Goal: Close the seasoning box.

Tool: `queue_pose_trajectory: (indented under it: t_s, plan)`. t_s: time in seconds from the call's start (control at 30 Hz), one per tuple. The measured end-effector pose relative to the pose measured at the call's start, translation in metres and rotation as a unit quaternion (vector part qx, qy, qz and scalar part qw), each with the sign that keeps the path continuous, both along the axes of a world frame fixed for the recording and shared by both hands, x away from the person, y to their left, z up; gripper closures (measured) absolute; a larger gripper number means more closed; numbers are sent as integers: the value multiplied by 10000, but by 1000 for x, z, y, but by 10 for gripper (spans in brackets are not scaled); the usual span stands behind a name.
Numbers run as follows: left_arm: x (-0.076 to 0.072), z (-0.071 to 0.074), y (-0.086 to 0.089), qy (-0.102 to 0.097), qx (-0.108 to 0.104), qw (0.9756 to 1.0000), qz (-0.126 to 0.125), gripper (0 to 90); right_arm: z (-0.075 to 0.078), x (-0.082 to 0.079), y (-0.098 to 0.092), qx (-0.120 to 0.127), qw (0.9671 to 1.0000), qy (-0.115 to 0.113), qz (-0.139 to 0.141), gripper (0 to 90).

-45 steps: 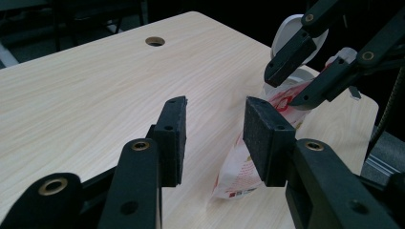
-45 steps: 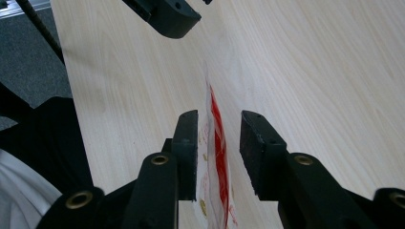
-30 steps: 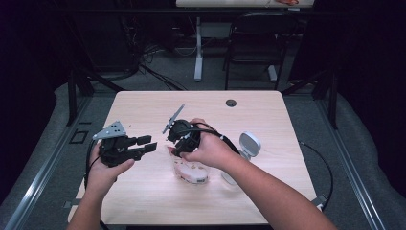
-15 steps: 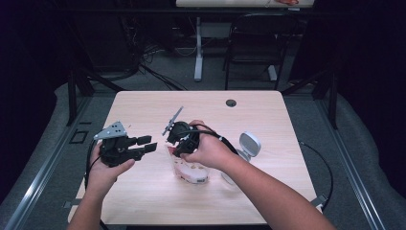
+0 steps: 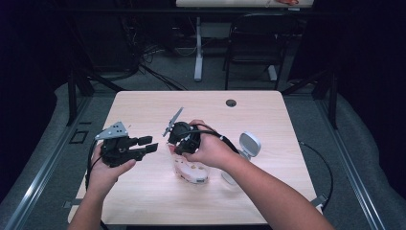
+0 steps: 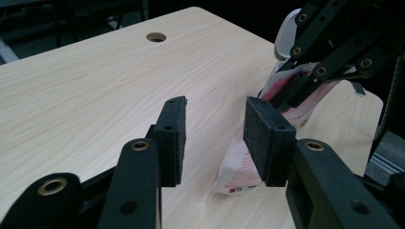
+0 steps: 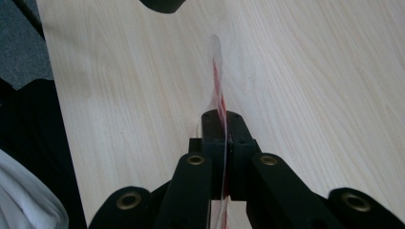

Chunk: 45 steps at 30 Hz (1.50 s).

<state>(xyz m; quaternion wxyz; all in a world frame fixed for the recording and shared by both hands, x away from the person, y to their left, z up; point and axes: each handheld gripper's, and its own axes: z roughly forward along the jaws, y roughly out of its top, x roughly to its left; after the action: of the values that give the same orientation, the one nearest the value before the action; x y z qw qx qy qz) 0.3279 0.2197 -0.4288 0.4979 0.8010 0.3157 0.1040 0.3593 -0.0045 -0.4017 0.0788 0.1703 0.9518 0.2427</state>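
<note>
The packet's (image 7: 218,90) lower end is hidden between the right claw's (image 7: 224,129) closed jaws.

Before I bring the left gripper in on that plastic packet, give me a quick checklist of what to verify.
1. Right gripper grip on the plastic packet: jaws have just closed, pads pinch its edge. Ok.
2. Left gripper open, nothing between the pads. Ok.
3. Packet in front of the left gripper's jaws, off toward one pad, not centred. Not ok.
4. Packet's lower end touching the table or lifted: cannot tell.
5. White device on the table stands apart from the packet. Ok.
</note>
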Motion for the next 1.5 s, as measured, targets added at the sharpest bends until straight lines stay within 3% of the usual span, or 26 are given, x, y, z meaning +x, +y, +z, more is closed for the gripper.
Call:
queue_pose_trajectory:
  t_s: [0.53,1.0,1.33,1.5]
  plan:
    - [1,-3,-2,50,12,10000,-45,574,2,-3,-13,165,9999,-43,-12,897]
    - [2,-5,-6,14,38,9998,-183,533,4,-10,-29,471,9989,22,24,898]
    - [3,-8,-8,47,128,9997,-195,519,10,-16,-37,686,9976,-19,77,898]
    - [4,-10,-10,76,66,9994,-343,485,15,-19,-42,821,9965,-91,108,898]
